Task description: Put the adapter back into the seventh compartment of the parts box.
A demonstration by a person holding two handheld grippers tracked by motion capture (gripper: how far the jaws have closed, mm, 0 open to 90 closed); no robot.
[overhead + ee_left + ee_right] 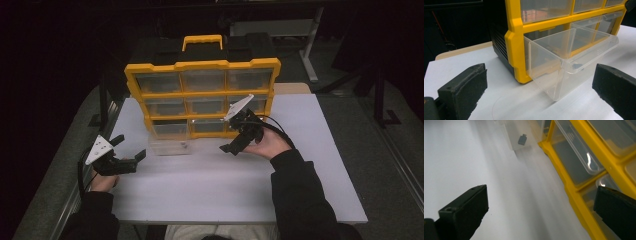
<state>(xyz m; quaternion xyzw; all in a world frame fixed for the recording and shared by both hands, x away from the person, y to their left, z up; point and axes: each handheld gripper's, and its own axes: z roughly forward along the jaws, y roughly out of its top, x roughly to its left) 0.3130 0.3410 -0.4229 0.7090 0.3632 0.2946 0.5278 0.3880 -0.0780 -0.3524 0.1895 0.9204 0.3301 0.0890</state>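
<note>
Drawer [564, 60]: clear, pulled out of the yellow organizer [202, 92], 1 small dark piece [522, 139] inside.
Other drawers: contents unreadable.
Left gripper [131, 151], right gripper [231, 148]: both released, empty.

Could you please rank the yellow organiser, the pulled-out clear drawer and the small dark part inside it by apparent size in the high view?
1. yellow organiser, by far the largest.
2. clear drawer, pulled out at the bottom left, much smaller.
3. small dark part, a mere speck in the drawer.
</note>
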